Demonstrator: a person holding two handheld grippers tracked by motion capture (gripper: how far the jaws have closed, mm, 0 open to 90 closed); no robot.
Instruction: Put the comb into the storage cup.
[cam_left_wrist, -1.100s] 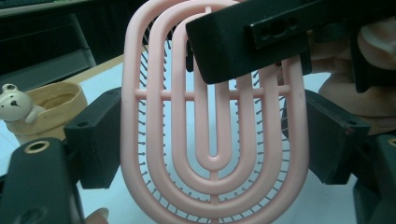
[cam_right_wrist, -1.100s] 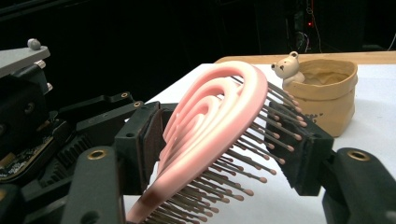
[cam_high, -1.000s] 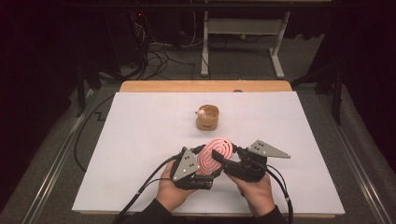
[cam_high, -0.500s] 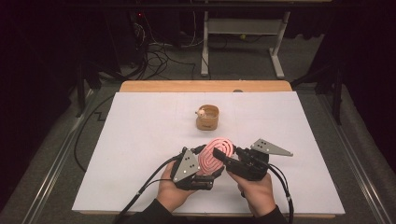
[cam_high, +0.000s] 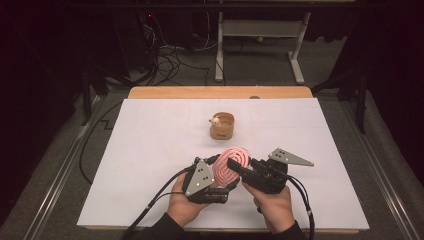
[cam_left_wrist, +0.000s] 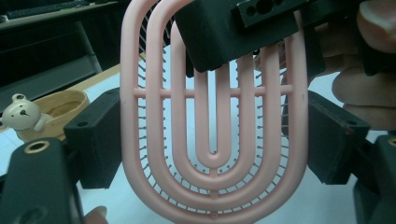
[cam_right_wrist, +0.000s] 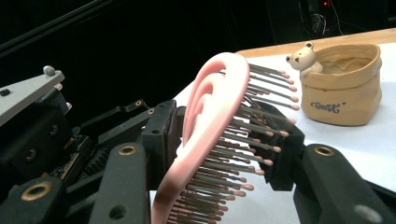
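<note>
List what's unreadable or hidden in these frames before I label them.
- Pink brush: left gripper view cuts off its top, and the right gripper's jaws cover part of it.
- Brush underside: high view, hidden behind both grippers and hands.
- Lettering on the tan pot: right gripper view, too blurred to read.
- Pot's inside: high view, too small to tell any contents.

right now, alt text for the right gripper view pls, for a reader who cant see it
A pink brush stands on edge between two black jaws, bristles toward a tan bag-shaped pot with a small bear figure on its rim, on a white table. The other gripper's black body sits at left.
</note>
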